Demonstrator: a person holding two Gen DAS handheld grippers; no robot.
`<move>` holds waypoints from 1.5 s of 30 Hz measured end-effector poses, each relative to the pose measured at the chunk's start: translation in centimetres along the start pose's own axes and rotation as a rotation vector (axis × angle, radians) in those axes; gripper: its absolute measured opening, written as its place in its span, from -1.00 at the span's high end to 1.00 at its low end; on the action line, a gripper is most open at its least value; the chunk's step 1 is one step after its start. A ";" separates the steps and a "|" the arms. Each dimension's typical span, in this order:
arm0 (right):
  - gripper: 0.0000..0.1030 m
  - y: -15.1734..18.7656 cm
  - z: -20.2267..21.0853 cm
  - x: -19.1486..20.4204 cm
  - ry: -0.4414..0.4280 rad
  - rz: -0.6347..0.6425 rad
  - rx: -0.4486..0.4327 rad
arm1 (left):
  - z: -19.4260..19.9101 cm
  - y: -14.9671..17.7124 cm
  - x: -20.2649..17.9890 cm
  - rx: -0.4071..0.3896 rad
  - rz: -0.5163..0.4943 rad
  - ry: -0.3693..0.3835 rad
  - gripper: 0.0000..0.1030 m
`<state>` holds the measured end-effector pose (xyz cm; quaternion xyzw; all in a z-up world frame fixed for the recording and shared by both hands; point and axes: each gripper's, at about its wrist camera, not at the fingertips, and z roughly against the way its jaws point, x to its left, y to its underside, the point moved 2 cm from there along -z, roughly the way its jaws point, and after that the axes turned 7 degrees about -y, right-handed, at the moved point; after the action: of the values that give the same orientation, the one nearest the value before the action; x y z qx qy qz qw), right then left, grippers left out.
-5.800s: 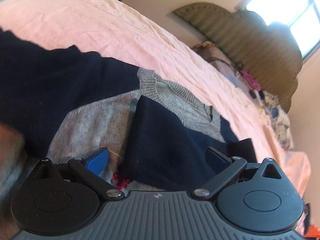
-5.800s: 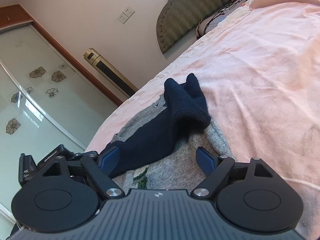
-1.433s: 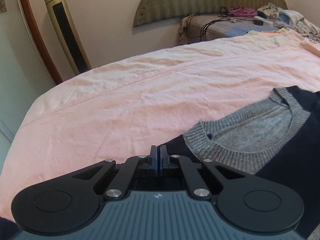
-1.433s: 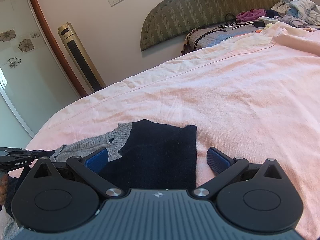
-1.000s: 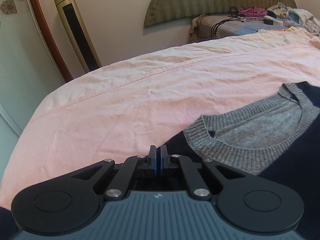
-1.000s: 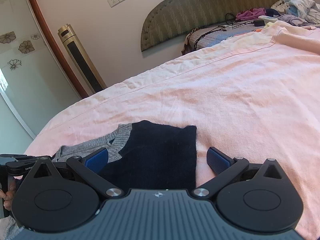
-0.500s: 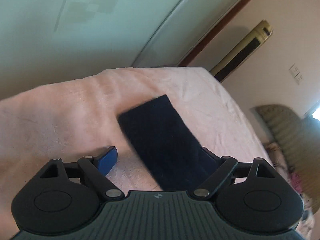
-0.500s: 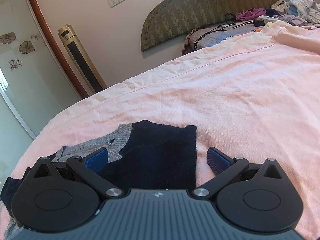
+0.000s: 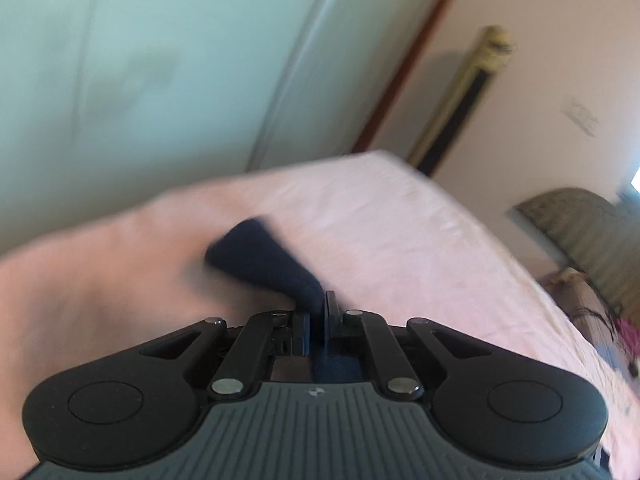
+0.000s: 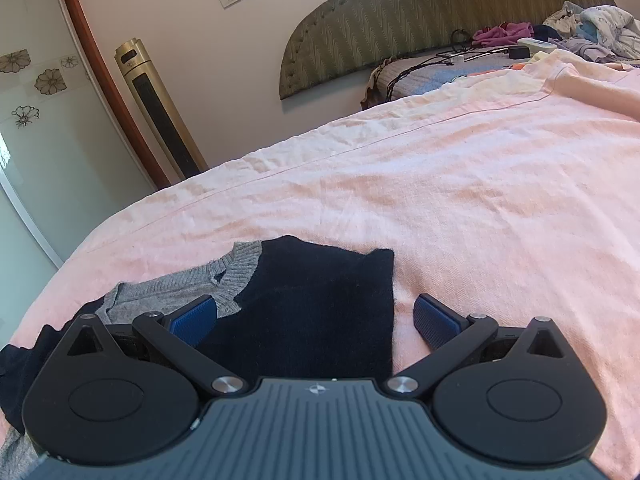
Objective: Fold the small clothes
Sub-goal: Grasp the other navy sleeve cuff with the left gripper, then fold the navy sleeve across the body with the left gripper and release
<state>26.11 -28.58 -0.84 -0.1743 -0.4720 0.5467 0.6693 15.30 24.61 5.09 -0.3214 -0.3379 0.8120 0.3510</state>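
A grey knit sweater point(image 10: 236, 268) with navy sleeves lies on the pink bed sheet point(image 10: 480, 200). One navy sleeve point(image 10: 312, 272) is folded flat across its front. My right gripper point(image 10: 316, 312) hovers just over that folded sleeve, open, with its blue pads apart on either side. In the left wrist view the picture is blurred by motion. There my left gripper point(image 9: 318, 308) is shut on the other navy sleeve point(image 9: 264, 260), whose cuff end rises off the sheet point(image 9: 400, 240) ahead of the pads.
A padded green headboard point(image 10: 400, 12) and a heap of loose clothes point(image 10: 580, 28) sit at the far end of the bed. A gold tower fan point(image 10: 160, 112) stands by the wall. A glass sliding door point(image 9: 160, 60) runs along the bed's left edge.
My left gripper swung away from the collar, rolled, opened over the flat navy sleeve, then shut on it and lifted it. The right gripper has not moved.
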 end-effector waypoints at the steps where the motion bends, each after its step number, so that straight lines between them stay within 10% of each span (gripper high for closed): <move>1: -1.00 0.0 0.0 0.0 -0.001 -0.001 -0.001 | 1.9 0.0 -2.4 -0.063 -0.057 0.039 0.90; 6: -1.00 -0.1 0.1 -0.3 -0.013 -0.017 -0.008 | 11.5 5.8 -17.2 -0.183 -0.402 0.414 0.89; 10: -1.00 -0.1 0.2 -0.5 -0.022 -0.029 -0.012 | 11.5 16.5 -26.5 0.234 -0.702 0.702 0.79; 12: -1.00 -0.1 0.2 -0.6 -0.027 -0.035 -0.014 | 11.2 21.0 -27.7 0.347 -0.813 0.640 0.73; 16: -1.00 -0.1 0.4 -1.0 -0.045 -0.054 -0.022 | 12.5 22.3 -23.9 0.279 -0.769 0.625 0.31; 18: -1.00 -0.1 0.5 -1.2 -0.056 -0.069 -0.028 | 12.8 21.4 -21.2 0.232 -0.685 0.596 -0.73; 19: -1.00 -0.2 0.5 -1.3 -0.062 -0.077 -0.029 | 12.9 20.2 -19.5 0.198 -0.614 0.581 -0.83; 27: -1.00 -1.1 3.9 -0.1 -0.252 -0.233 0.094 | 11.3 18.1 -11.3 0.157 -0.399 0.518 -0.83; 34: -0.78 0.3 3.4 2.9 -0.172 -0.081 0.319 | 10.3 17.6 -10.8 0.202 -0.356 0.506 -0.83; 37: -0.46 0.8 3.1 3.7 -0.134 -0.021 0.317 | 10.5 17.9 -10.2 0.205 -0.352 0.505 -0.84; 39: 0.73 0.7 2.5 4.3 -0.105 0.012 0.344 | 10.5 18.1 -10.2 0.203 -0.352 0.505 -0.84; 45: 0.75 -2.8 5.8 5.2 -0.129 0.091 0.172 | 10.0 18.0 -10.5 0.202 -0.350 0.510 -0.84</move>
<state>22.71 -26.49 6.40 -0.1022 -0.4571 0.6250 0.6245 7.09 3.63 -0.19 -0.4150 -0.2069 0.6621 0.5888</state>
